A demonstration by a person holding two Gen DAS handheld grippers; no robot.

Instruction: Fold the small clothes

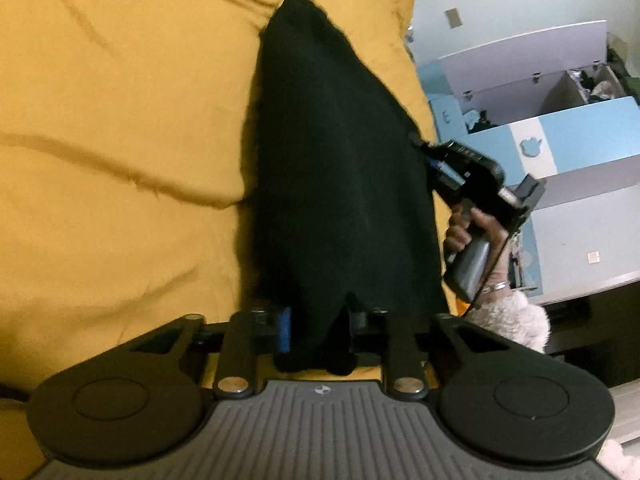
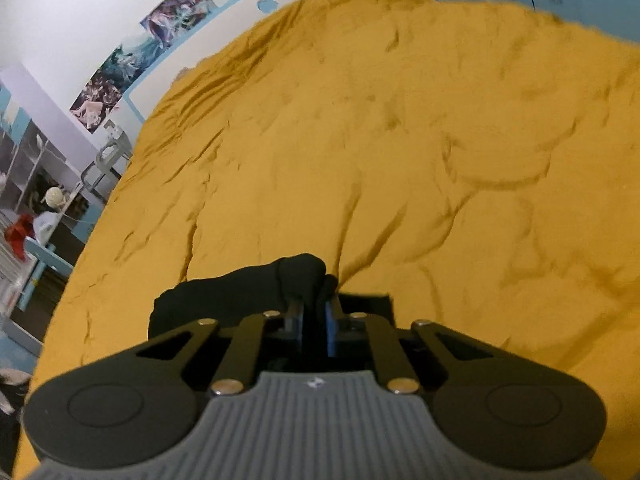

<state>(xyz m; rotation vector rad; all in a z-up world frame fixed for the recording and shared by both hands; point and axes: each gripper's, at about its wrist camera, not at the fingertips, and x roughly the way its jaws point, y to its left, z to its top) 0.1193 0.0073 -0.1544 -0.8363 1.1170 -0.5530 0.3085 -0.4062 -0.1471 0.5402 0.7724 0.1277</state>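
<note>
A small black garment (image 1: 332, 168) hangs stretched above the mustard-yellow bedspread (image 1: 120, 160). My left gripper (image 1: 316, 328) is shut on one edge of it, with black cloth bunched between the blue-padded fingers. My right gripper (image 1: 424, 152) shows in the left wrist view, pinching the garment's right edge, with a hand on its handle. In the right wrist view my right gripper (image 2: 314, 320) is shut on a fold of the black garment (image 2: 240, 292), which trails off to the left over the bedspread (image 2: 400, 140).
The wrinkled bedspread fills most of both views. A blue and white cabinet (image 1: 560, 136) with open compartments stands off the bed's right side. Posters (image 2: 140, 52) hang on the wall and shelves (image 2: 32, 168) stand beyond the bed's left edge.
</note>
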